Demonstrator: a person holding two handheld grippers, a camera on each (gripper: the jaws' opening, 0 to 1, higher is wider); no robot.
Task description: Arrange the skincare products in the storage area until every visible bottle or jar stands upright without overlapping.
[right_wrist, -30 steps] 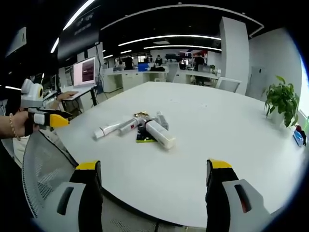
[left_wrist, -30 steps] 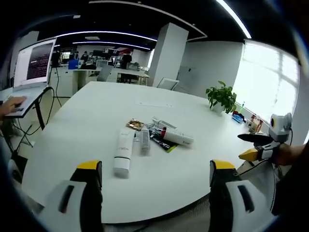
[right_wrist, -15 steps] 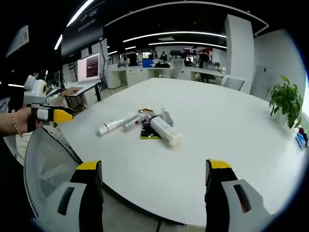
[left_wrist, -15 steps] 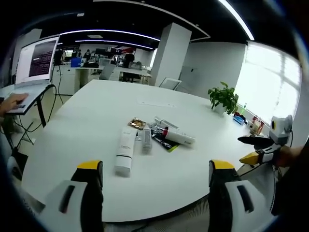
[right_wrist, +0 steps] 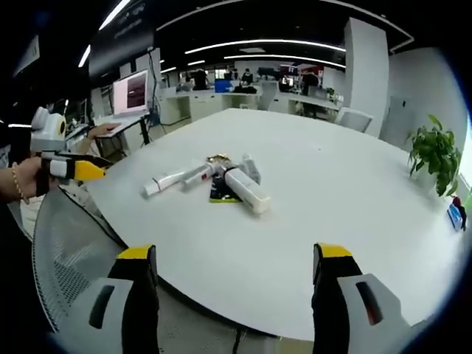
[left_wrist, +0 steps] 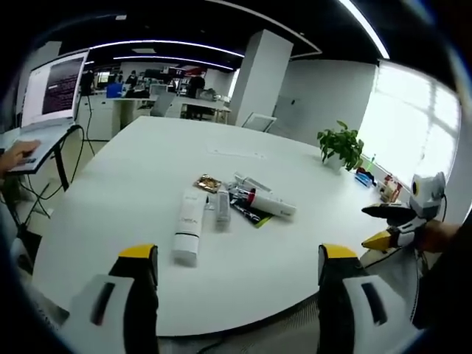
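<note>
Several skincare products lie flat in a cluster on the white table [left_wrist: 147, 169]. In the left gripper view a large white tube [left_wrist: 189, 225] lies nearest, beside a slim silver tube [left_wrist: 222, 209], a white tube with a red band [left_wrist: 271, 205], a dark sachet [left_wrist: 249, 214] and a gold packet [left_wrist: 208, 183]. In the right gripper view the same cluster shows a fat white tube [right_wrist: 246, 189], a slim tube [right_wrist: 168, 181] and a green-edged sachet [right_wrist: 220, 195]. My left gripper [left_wrist: 234, 276] is open, well short of them. My right gripper [right_wrist: 230, 276] is open too, off the table edge.
A potted plant [left_wrist: 341, 147] stands at the table's far side, also seen as a plant [right_wrist: 434, 151] on the right. A mesh chair back [right_wrist: 59, 243] sits near me. A laptop [left_wrist: 51, 96] on a stand is left. Small items [left_wrist: 387, 190] line the window sill.
Both views have shifted slightly with my hands. The products lie as before. Both grippers stay open.
</note>
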